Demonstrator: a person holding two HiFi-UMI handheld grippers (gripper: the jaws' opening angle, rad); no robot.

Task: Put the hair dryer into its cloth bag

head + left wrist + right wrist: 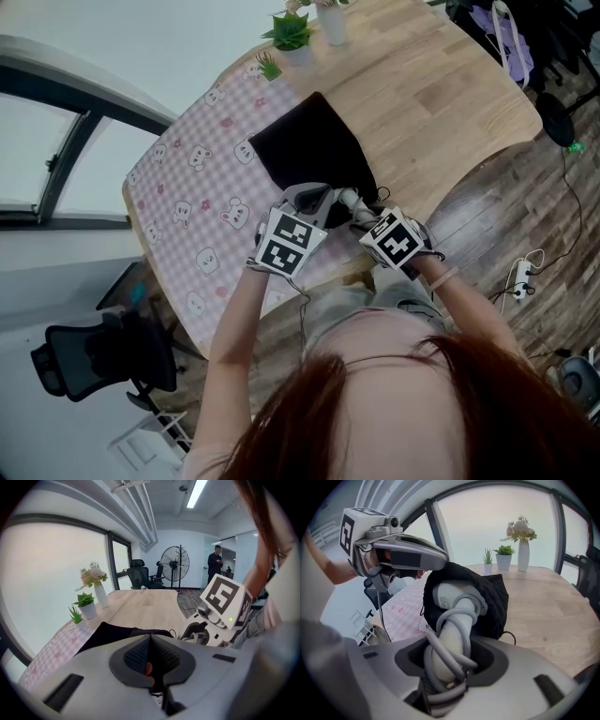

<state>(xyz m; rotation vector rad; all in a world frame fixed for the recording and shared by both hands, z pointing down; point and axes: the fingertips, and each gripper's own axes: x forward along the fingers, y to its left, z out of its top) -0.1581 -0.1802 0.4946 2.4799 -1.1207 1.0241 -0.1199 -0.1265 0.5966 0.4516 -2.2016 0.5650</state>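
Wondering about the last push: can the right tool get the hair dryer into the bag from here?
Probably yes. The right tool grips the hair dryer by its cord-wrapped handle. Its head sits at the mouth of the bag, which the left tool seems to hold up. Nothing blocks the way.

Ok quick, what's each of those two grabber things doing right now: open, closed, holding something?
Left gripper: closed, apparently pinching the cloth bag by its rim.
Right gripper: closed on the hair dryer, at its cord-wrapped handle.
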